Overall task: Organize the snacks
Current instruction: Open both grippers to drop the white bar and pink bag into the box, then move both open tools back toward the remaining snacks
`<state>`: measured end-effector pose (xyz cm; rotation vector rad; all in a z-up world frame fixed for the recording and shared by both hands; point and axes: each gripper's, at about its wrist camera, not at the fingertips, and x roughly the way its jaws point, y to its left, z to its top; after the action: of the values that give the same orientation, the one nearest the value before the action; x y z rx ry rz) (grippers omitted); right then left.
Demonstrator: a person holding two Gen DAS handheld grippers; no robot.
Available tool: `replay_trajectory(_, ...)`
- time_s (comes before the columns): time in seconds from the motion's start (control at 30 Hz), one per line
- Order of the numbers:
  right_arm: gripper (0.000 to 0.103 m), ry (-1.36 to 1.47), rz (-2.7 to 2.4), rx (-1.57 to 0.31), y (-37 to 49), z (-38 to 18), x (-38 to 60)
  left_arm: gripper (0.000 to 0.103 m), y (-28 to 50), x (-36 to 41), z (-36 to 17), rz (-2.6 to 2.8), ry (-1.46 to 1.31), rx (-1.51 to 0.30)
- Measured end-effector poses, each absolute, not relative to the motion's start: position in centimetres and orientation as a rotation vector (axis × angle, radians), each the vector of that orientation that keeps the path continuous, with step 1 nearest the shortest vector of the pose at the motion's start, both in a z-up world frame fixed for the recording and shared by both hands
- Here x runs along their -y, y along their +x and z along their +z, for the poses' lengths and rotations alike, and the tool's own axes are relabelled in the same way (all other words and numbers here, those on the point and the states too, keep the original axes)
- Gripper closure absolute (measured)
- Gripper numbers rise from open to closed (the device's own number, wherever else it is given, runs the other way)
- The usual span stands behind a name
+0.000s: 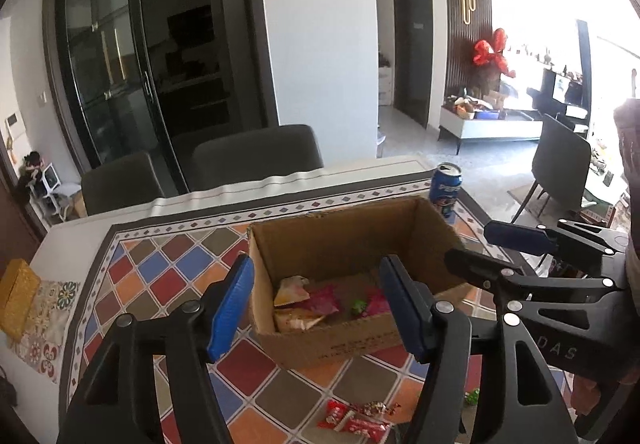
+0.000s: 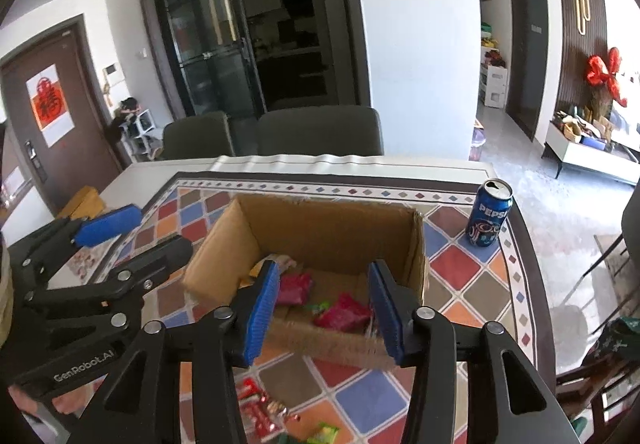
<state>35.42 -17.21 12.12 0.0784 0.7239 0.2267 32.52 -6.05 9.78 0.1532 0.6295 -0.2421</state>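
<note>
While both hover over the box [image 1: 344,244], left claw [image 1: 316,308] and right claw [image 2: 324,308] gape empty.

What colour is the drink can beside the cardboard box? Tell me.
Blue, with white Pepsi lettering; the can shows best in the right wrist view, standing upright on the patterned tablecloth.

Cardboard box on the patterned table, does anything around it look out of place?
Red-wrapped snacks lie loose on the colourful tablecloth in front of the open brown cardboard box, not inside. An opened blue Pepsi can stands near the table's corner.
</note>
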Motion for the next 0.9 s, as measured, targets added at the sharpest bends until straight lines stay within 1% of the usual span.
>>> replay_trajectory(0.27, 0.054, 0.056, 0.224, -0.691, 31.2, 12.1, 18.2, 0.036, 28.5, 7.4, 9.4, -0.274, 0.183, -0.605)
replay_trajectory(0.33, 0.054, 0.050, 0.219, -0.683, 30.3, 11.9, 18.5, 0.033, 27.6, 7.8, 9.0, -0.286, 0.194, -0.600)
replay_trajectory(0.53, 0.054, 0.055, 0.206, -0.686, 27.8, 10.9, 19.7, 0.029, 25.4, 9.0, 7.9, -0.308, 0.239, -0.598)
replay_trajectory(0.9, 0.054, 0.054, 0.152, -0.725, 24.1, 7.6, 21.6, 0.029, 23.1, 10.6, 3.8, -0.372, 0.235, -0.693)
